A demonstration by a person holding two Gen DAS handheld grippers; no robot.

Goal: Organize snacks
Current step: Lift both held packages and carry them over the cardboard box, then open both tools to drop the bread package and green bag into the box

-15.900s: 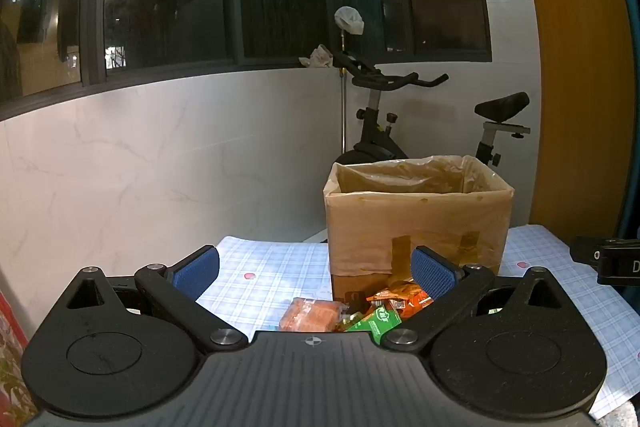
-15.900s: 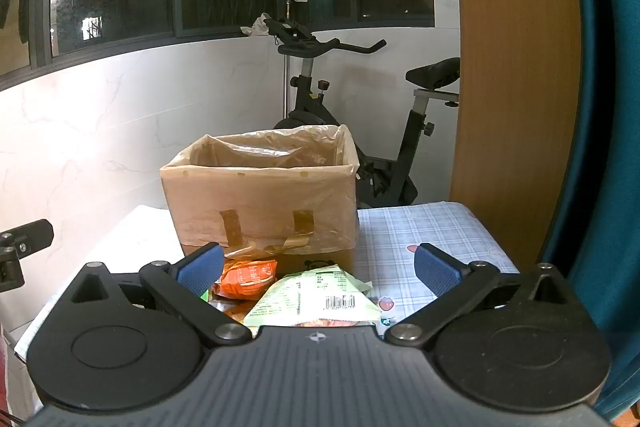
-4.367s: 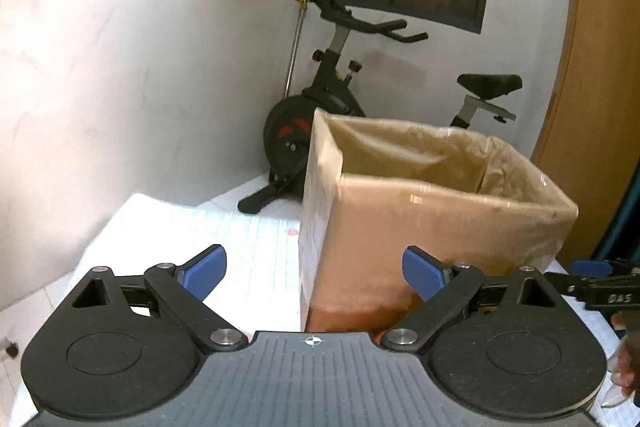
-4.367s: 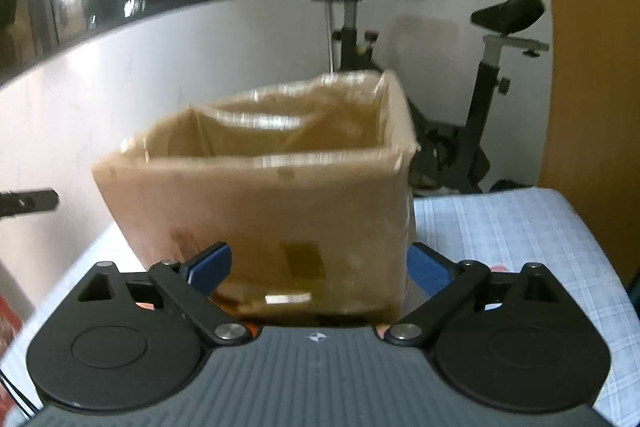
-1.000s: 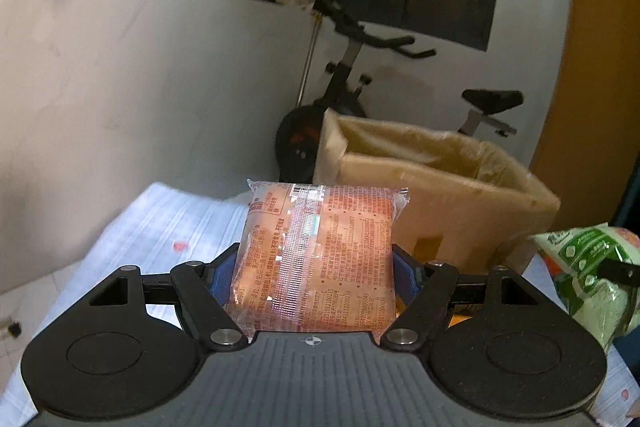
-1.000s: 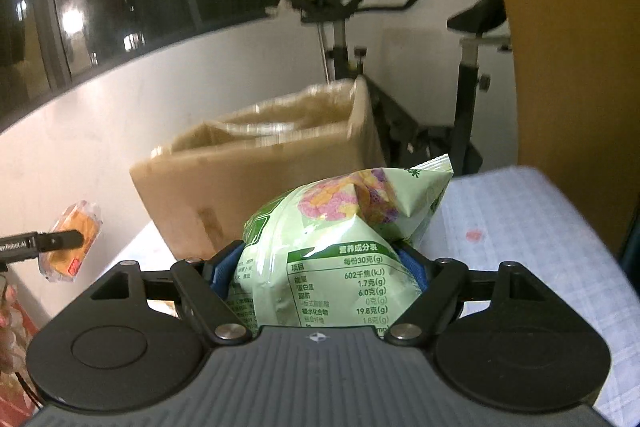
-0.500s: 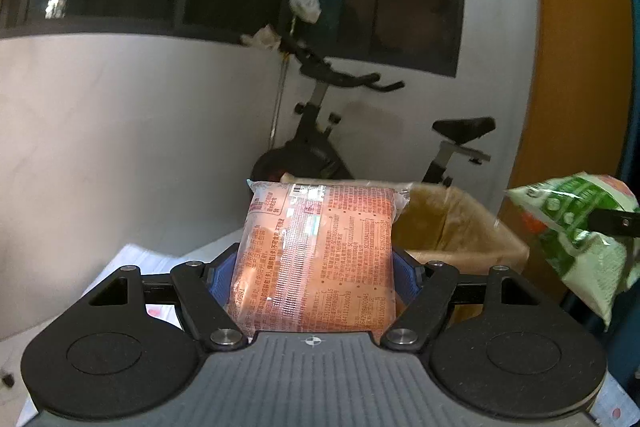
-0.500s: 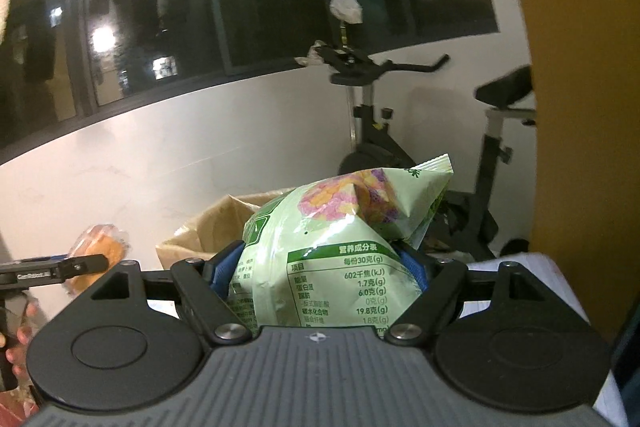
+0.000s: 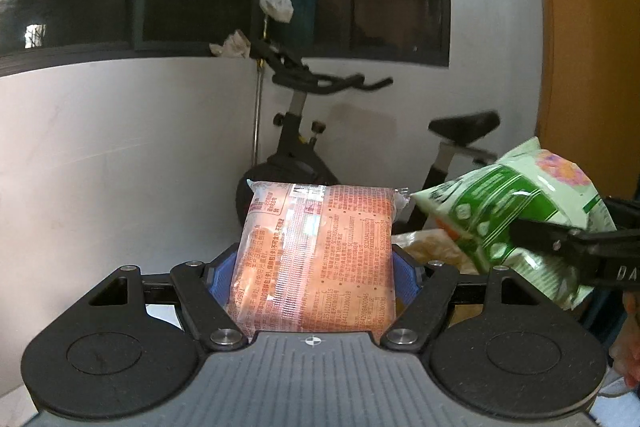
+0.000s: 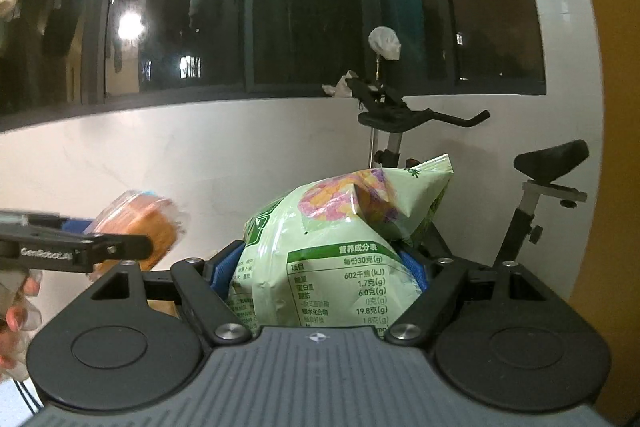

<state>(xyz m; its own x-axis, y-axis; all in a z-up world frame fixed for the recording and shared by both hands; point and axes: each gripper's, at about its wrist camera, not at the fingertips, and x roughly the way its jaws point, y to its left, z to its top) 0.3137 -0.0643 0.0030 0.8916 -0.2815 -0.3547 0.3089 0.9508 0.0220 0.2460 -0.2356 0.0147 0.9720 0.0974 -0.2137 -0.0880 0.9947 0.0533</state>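
Note:
My left gripper point(image 9: 316, 277) is shut on an orange snack packet point(image 9: 320, 255) and holds it upright in the air. The packet also shows at the left of the right wrist view point(image 10: 148, 223). My right gripper point(image 10: 320, 273) is shut on a green snack bag point(image 10: 344, 259), which also shows at the right of the left wrist view point(image 9: 516, 215). Only a sliver of the cardboard box rim point(image 9: 432, 247) with its plastic liner shows, low behind the packet and between the two grippers.
An exercise bike point(image 9: 304, 131) stands behind against the white wall point(image 9: 120, 155). Dark windows point(image 10: 312, 7) with hanging laundry run above. An orange wooden panel point(image 9: 584, 47) is at the right. The table is hidden below the grippers.
Both grippers have risen with their snacks; the box has dropped almost out of view. The green bag has come closer to the orange packet.

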